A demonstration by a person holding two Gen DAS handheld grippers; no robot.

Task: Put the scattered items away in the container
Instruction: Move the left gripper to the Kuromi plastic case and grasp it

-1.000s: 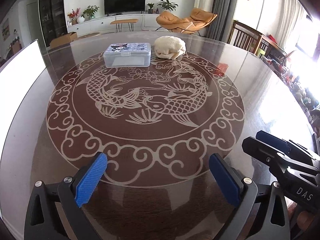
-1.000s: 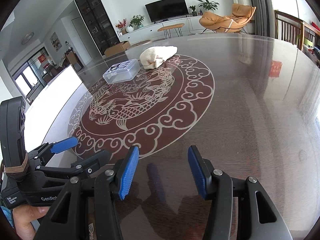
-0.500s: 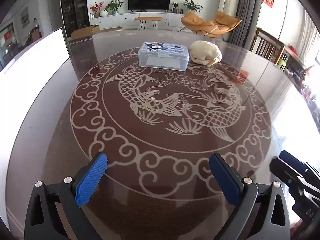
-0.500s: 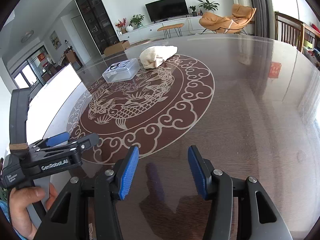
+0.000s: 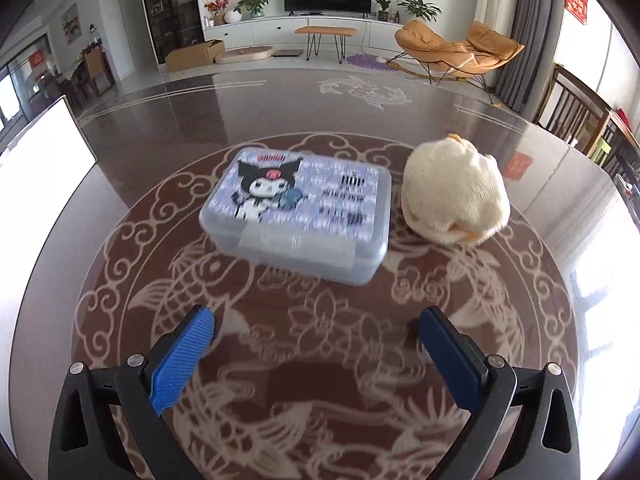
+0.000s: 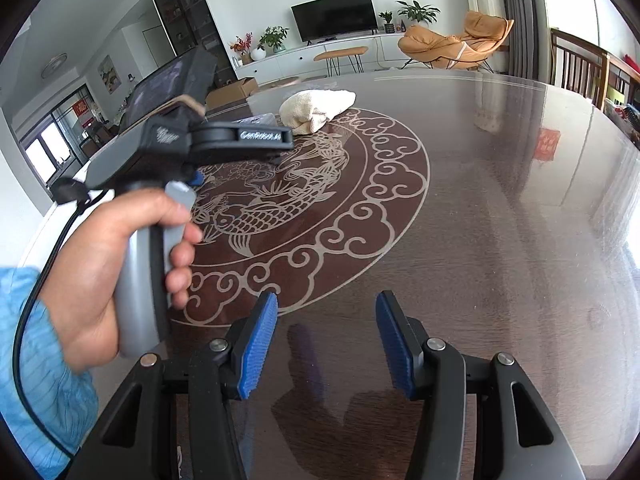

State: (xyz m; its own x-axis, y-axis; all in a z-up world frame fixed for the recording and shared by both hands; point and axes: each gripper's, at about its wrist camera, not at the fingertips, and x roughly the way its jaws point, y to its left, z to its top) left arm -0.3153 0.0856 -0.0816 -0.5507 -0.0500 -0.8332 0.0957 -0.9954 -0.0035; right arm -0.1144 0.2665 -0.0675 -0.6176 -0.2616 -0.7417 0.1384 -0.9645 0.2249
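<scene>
A clear plastic box [image 5: 296, 216] with a cartoon sticker on its closed lid sits on the glass table [image 5: 120, 152]. A cream knitted bundle [image 5: 454, 192] lies just to its right. My left gripper [image 5: 316, 344] hovers open a short way in front of the box, with nothing between its blue pads. In the right wrist view the cream bundle [image 6: 316, 110] lies far off and the box [image 6: 260, 120] is mostly hidden behind the left tool. My right gripper [image 6: 326, 340] stands open above bare table near the front edge.
A person's hand [image 6: 120, 264] in a blue sleeve holds the left tool's grey handle. The round table carries a fish pattern [image 6: 280, 200]. A white panel [image 5: 36, 160] stands along the left edge. Wooden chairs [image 5: 580, 112] stand at the right.
My left gripper has swept forward across the table toward the box and bundle, which now loom large and blurred. The right gripper has stayed put.
</scene>
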